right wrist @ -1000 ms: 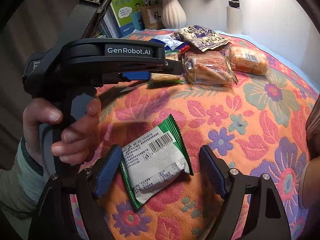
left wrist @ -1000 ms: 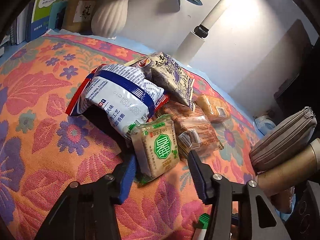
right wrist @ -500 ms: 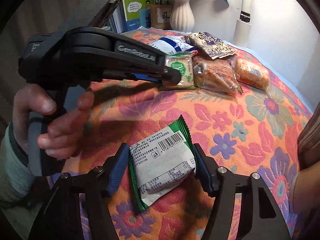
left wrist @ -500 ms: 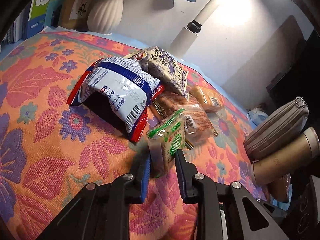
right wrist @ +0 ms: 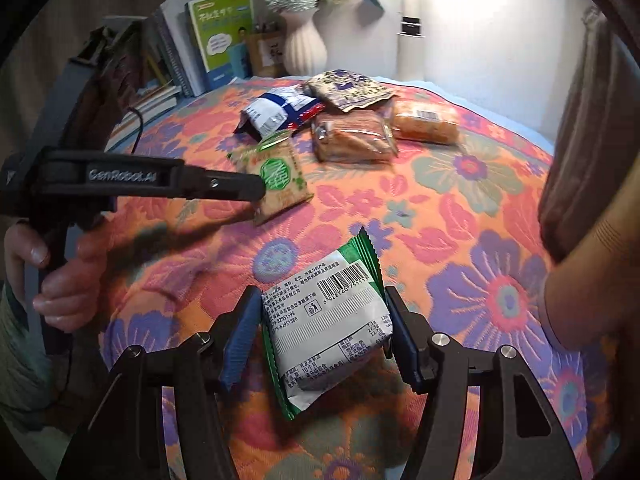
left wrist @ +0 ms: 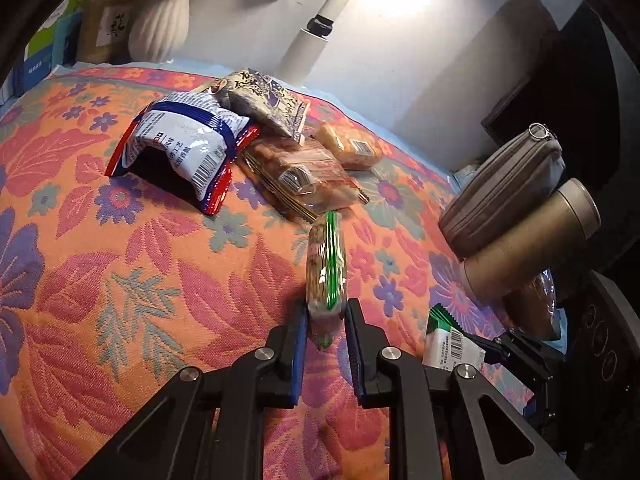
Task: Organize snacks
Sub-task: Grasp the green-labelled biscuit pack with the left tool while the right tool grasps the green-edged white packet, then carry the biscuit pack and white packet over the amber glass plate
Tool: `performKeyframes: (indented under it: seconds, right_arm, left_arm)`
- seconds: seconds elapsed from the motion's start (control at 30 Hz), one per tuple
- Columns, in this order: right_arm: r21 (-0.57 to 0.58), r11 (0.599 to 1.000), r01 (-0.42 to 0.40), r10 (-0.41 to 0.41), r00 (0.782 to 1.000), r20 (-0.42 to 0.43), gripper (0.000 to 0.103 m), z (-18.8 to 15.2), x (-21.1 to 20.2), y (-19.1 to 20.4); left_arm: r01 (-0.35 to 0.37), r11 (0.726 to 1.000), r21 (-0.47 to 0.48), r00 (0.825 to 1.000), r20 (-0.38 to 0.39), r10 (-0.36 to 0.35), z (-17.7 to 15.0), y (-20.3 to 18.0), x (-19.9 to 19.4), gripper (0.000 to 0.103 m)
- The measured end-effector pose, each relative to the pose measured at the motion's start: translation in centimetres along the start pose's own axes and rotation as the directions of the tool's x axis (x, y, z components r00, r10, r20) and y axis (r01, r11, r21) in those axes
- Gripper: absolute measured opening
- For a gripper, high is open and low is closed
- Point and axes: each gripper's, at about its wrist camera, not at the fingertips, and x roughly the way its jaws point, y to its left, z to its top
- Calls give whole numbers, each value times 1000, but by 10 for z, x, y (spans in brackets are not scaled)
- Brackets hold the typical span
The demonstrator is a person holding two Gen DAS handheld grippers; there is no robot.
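Left gripper: jaws drawn in on the lower end of a green-label cracker pack. The pack is held edge-on, standing up out of the jaws. In the right wrist view the same pack appears face-on at the tip of the left gripper, tilted, its bottom corner apparently at or just above the cloth; contact cannot be confirmed. Judgement: the narrow-edge grip suits a thin, stiff pack and lets it be carried clear of the pile.

Right gripper: jaws partly closed around a second pack, white with a green edge, barcode side up. The right pad touches the pack's side; the left blue pad shows a thin gap, so a firm hold cannot be confirmed. The pack lies flat on the cloth. Judgement: the two similar packs are likely being brought together as one group.

Outward: floral cloth on the counter. Remaining pile, well apart from both grippers: blue-and-white bag, arched over its own shadow; purple-patterned bag behind it, overlapping; two clear-wrapped pastries side by side.

Right edge: grey zip pouch resting on a tan cylinder. Back: white vase, books.
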Motion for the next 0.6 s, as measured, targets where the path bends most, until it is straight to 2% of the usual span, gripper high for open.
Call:
performKeyframes:
  seconds: [0.27, 0.4, 0.47, 0.6]
  right_arm:
    - [34, 999, 7, -6, 1000, -24, 59, -4, 4, -7]
    - [49, 999, 12, -11, 1000, -21, 59, -7, 5, -7]
    - [67, 998, 3, -3, 1000, -5, 59, -7, 1, -10]
    - [111, 994, -6, 2, 999, 37, 59, -10, -20, -17]
  left_arm:
    - [-24, 999, -32, 1000, 6, 24, 9, 5, 17, 23]
    - [2, 998, -61, 1000, 10, -1, 16, 7, 27, 22]
    - [11, 999, -41, 1000, 8, -11, 15, 2, 27, 16]
    - [12, 999, 46, 1000, 28, -13, 9, -21, 16, 16]
